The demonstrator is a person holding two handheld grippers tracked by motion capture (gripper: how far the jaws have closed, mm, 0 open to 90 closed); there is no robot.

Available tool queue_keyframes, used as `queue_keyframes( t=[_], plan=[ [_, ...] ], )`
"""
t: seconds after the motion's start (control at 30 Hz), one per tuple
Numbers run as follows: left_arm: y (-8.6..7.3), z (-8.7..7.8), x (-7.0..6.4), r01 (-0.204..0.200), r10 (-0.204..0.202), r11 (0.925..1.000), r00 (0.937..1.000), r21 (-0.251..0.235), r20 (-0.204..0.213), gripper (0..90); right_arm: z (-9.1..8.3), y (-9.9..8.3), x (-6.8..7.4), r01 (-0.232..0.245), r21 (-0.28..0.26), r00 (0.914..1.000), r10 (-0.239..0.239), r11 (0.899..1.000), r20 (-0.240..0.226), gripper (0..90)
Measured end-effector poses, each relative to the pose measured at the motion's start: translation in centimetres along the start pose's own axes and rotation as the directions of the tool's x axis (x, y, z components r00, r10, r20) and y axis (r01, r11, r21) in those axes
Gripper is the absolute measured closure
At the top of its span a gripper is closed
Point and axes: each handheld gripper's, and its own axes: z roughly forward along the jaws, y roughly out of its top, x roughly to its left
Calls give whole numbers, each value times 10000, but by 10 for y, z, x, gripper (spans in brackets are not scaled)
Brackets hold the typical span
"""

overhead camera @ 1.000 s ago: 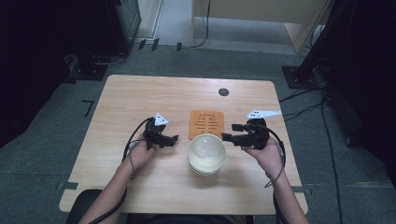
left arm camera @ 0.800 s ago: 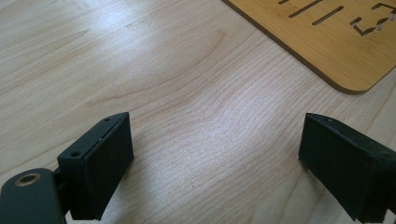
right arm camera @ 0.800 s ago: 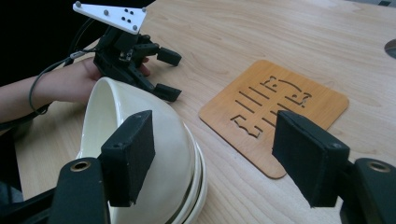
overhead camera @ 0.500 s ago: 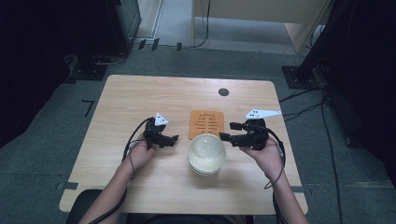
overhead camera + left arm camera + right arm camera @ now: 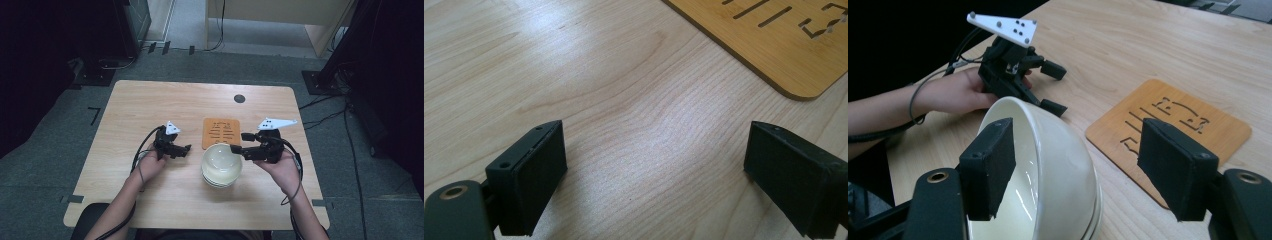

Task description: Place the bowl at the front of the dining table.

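Though perhaps lettering, the trivet (image 5: pixel 220 132) cutouts stay unreadable.

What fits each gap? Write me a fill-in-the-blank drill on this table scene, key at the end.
1. The right hand-held gripper has its jaws open astride the rim of the white ____.
2. The stacked bowls stand nearer the person than the wooden ____.
3. The left hand-held gripper has its jaws ____, with bare table between them.

Missing words: bowl; trivet; open
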Motion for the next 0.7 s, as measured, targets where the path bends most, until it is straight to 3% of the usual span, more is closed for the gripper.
queue_keyframes(
  t=[0.2,0.4,0.7],
  plan=[
    [0,0,0,-4,4,10000,10000,5,-1,96,11,-6,-3,-117,295,9999,120,9995,-95,295],
    [0,0,0,-10,10,10000,10000,3,2,96,19,-10,-3,-330,472,9991,341,9983,-247,228],
    [0,0,0,-3,3,10000,10000,-5,1,96,26,-13,-2,216,596,9998,-218,9980,33,225]
  ],
)
